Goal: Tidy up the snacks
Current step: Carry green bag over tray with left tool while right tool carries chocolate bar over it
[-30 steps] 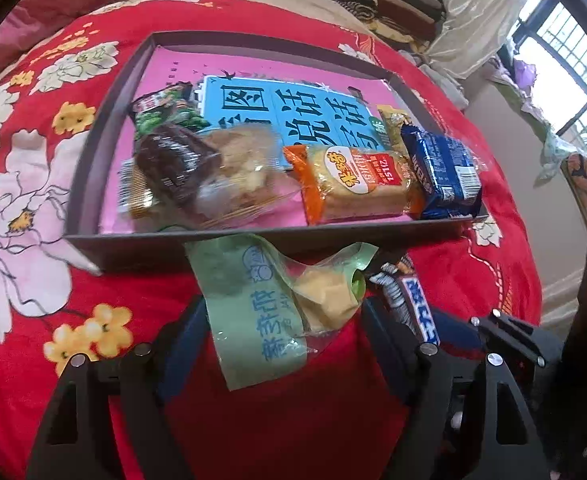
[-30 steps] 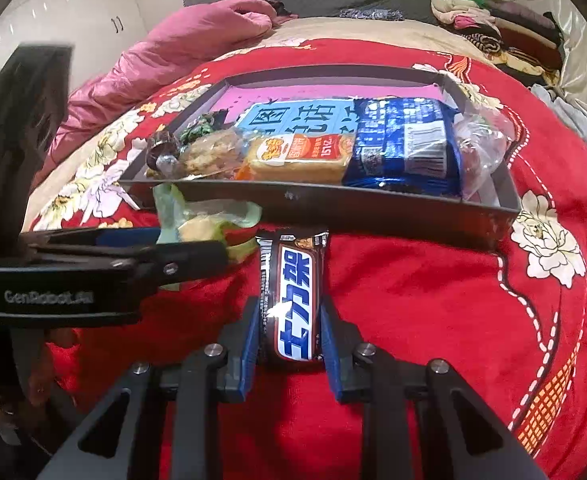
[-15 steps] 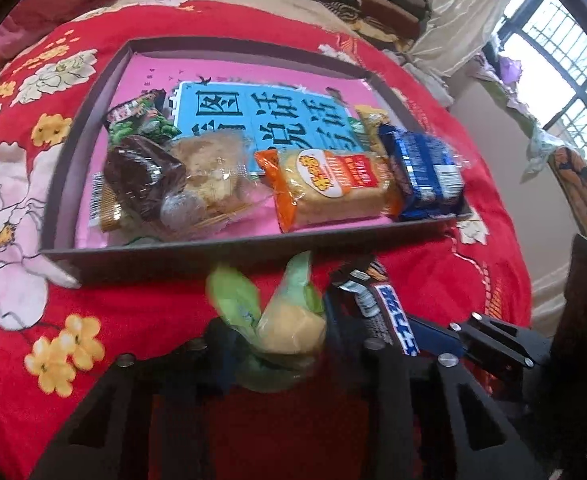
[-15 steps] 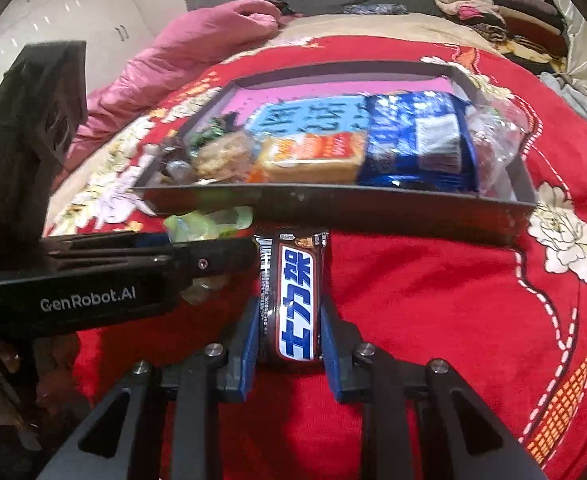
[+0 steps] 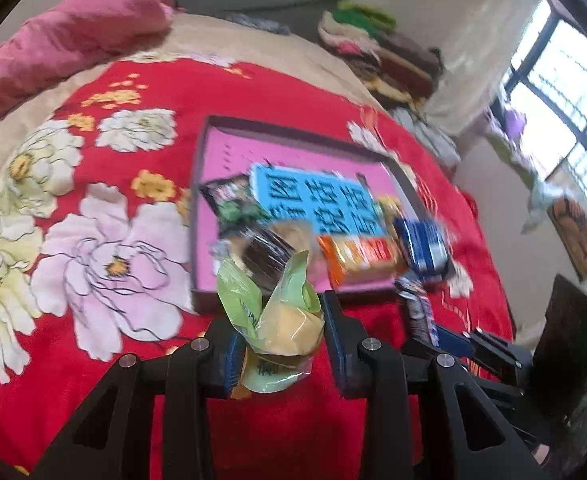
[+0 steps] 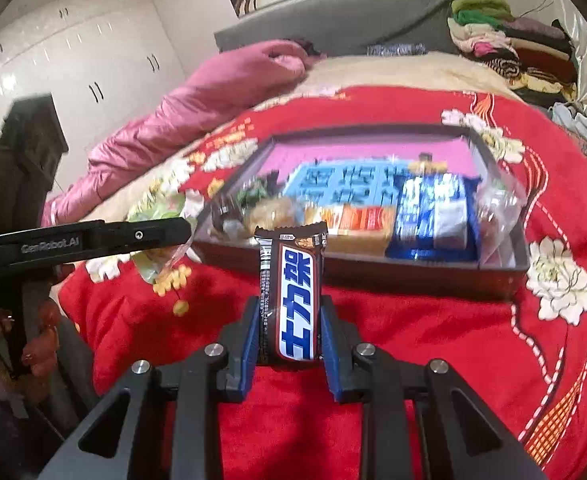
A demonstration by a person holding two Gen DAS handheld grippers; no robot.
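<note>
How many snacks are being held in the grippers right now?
2. The green-wrapped pastry is clamped in the left gripper; the chocolate bar is clamped in the right gripper. The other snacks lie in the tray.

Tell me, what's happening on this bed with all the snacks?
A person is tidying snacks into a dark tray on the red flowered blanket, using a hand-held claw in each hand. The left claw is shut on a green-wrapped pastry; the right claw is shut on a brown chocolate bar. Both snacks are held in front of the tray, not yet in it. An orange cake pack, a blue packet and others already lie there.
</note>
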